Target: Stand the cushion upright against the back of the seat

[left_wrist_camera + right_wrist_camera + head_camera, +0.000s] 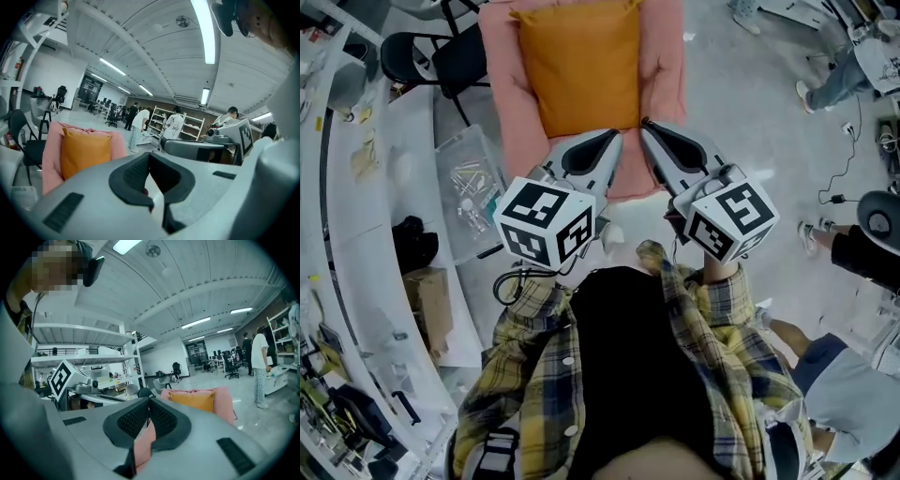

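Observation:
An orange cushion (pixel 581 66) stands upright against the back of a pink padded seat (pixel 661 56). It shows the same way in the left gripper view (pixel 86 152) and the right gripper view (pixel 193 401), with the seat (pixel 51 159) (pixel 224 404) framing it. My left gripper (pixel 614 139) (pixel 150 157) is shut and holds nothing. It hovers at the seat's front edge, apart from the cushion. Beside it my right gripper (pixel 647 127) (pixel 149 401) is also shut and holds nothing; only the pink of the seat shows through the slit behind its jaws.
A black chair (pixel 422 56) stands left of the seat. A clear plastic box (pixel 469 192) of small parts and a cardboard box (pixel 427 300) lie by a curved white bench (pixel 356 234). People stand at the right (pixel 862 253) and near shelves (pixel 140 124).

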A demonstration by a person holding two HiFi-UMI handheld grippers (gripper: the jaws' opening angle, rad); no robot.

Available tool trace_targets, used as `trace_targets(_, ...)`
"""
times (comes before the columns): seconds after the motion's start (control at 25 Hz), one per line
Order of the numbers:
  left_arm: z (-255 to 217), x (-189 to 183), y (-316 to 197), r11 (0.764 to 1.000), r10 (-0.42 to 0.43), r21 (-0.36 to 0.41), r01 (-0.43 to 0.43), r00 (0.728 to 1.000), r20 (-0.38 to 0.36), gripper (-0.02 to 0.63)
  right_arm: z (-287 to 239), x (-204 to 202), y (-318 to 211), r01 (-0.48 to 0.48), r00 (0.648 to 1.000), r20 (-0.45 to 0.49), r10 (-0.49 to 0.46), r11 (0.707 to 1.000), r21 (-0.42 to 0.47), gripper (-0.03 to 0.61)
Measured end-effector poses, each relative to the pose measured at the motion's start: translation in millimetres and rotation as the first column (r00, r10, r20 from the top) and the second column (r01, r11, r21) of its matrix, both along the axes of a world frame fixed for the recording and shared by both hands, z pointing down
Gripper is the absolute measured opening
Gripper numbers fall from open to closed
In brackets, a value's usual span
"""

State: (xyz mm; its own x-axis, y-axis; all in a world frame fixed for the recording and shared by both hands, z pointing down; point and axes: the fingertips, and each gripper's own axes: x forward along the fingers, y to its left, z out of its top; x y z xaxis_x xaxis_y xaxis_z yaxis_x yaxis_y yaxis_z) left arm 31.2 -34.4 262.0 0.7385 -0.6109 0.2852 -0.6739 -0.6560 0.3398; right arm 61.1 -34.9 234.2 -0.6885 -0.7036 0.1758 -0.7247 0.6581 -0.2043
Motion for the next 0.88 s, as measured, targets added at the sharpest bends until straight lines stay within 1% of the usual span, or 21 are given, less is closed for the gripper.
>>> trace_targets(0.12,0.8,-3.8,9.2,1.000,0.006,-0.010,-0.006,1.000,-0.008,0.005,2.4,-3.8,9.0,0.001,1.000,-0.016,-0.002,1.000,-0.016,0.029)
trace_targets(0.32,-3.9,-21.9,16.7,1.000,0.003,0.005,-0.003,1.000,-0.021,0.005,7.5,-23.4,21.2,0.017,0.999,-0.044,-0.018,1.000,-0.018,0.028)
trace_targets(0.4,-1.4,-26.4,19.0,1.000,0.003,0.010,-0.003,1.000,-0.008,0.005,10.4,-30.2,24.2,0.021,0.998,-0.058,-0.022,1.000,-0.012,0.028)
trace_targets(0.56,1.8,-33.0,23.8,1.000,-0.003,0.026,0.002,1.000,0.024,0.004,12.2,-40.5,27.7,0.037,0.998,-0.052,-0.038,0.999,-0.016,0.028)
trace_targets(0.76,-3.5,-43.9,25.9,0.999,-0.012,0.038,0.012,1.000,0.007,0.004,11.4,-48.3,31.1,0.041,0.998,-0.052,-0.042,0.999,-0.015,0.026)
trace_targets(0.88,-3.8,-48.2,25.5,1.000,-0.010,0.028,0.010,1.000,-0.010,0.004,11.0,-53.1,31.3,0.046,0.997,-0.059,-0.046,0.999,-0.013,0.025)
